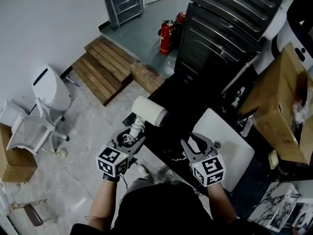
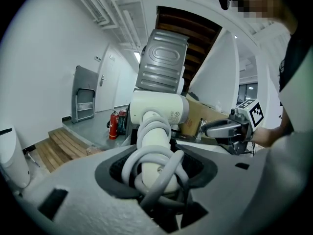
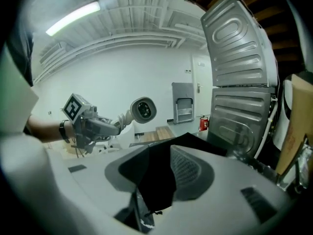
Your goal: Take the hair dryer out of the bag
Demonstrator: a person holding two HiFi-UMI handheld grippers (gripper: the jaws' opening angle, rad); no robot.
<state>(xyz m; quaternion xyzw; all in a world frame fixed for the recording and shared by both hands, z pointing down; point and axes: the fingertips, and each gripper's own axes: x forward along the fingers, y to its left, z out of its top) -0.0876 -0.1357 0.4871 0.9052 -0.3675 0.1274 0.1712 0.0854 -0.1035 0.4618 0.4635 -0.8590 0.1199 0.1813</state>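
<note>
Only the right gripper view shows black bag point(image 3: 155, 177) fabric between the right gripper's point(image 3: 168, 170) closing jaws. The left gripper point(image 2: 159, 177) clamps the white hair dryer's point(image 2: 159, 110) cord-wrapped handle, centre frame.

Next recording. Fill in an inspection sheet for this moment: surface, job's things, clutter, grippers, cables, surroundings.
Surface: dark tabletop carrying a white rectangular board.
Job's things: white hair dryer held up in the air, clear of the black fabric bag.
Clutter: brown cardboard box at the right edge.
Grippers: left claw shut on the dryer's handle; right claw closing, bag fabric between its jaws, pads not seen clamping it.
Cables: white cord coiled round the dryer's handle.
Surroundings: wooden steps, red fire extinguishers, white mesh chair, grey ribbed metal panel.
</note>
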